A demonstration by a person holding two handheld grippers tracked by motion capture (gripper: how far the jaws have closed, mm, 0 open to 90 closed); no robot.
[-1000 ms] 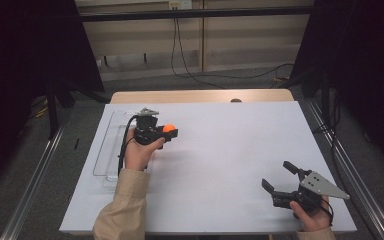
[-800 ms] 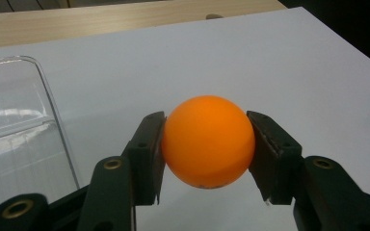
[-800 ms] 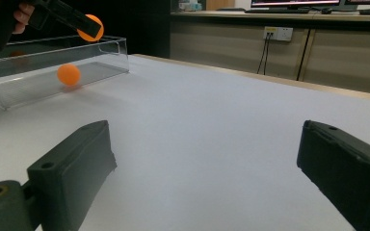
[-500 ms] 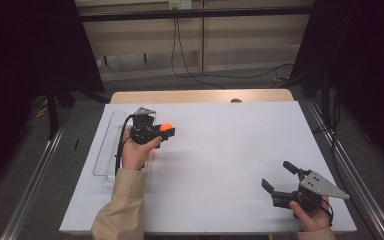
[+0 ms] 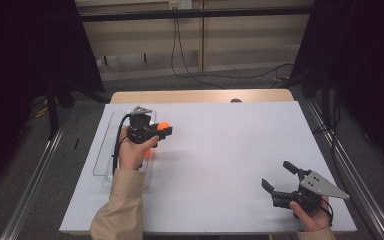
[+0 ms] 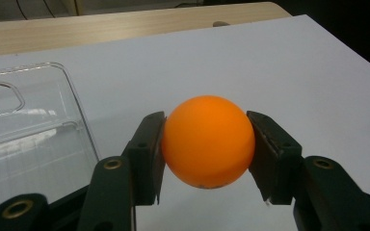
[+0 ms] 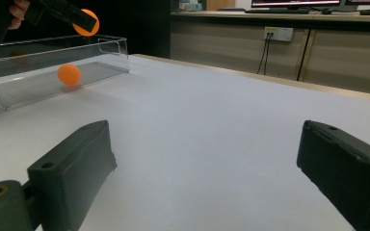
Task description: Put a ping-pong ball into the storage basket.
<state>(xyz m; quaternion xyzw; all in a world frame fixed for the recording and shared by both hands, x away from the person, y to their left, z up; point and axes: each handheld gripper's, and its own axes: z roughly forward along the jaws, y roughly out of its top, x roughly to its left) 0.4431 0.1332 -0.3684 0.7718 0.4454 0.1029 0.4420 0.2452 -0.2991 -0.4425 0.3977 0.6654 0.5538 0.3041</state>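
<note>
My left gripper [image 5: 164, 129] is shut on an orange ball [image 5: 163, 125] and holds it above the white table, just right of a clear plastic tray [image 5: 105, 150]. In the left gripper view the ball [image 6: 207, 142] sits squeezed between both black pads, with the tray [image 6: 29, 120] to its left. A second orange ball [image 7: 69, 74] lies inside the tray [image 7: 29, 82]; in the high view it peeks out by the left hand [image 5: 147, 153]. My right gripper [image 5: 279, 176] rests near the table's front right corner, open, with nothing between its jaws [image 7: 207, 159].
The white sheet [image 5: 230, 150] covers a wooden table whose far edge [image 5: 200, 96] shows beyond it. Metal rails [image 5: 345, 165] run along both sides. Cables [image 5: 205, 75] lie on the floor behind the table.
The left gripper with its ball has drifted very slightly toward the tray. The right gripper has stayed where it was.
</note>
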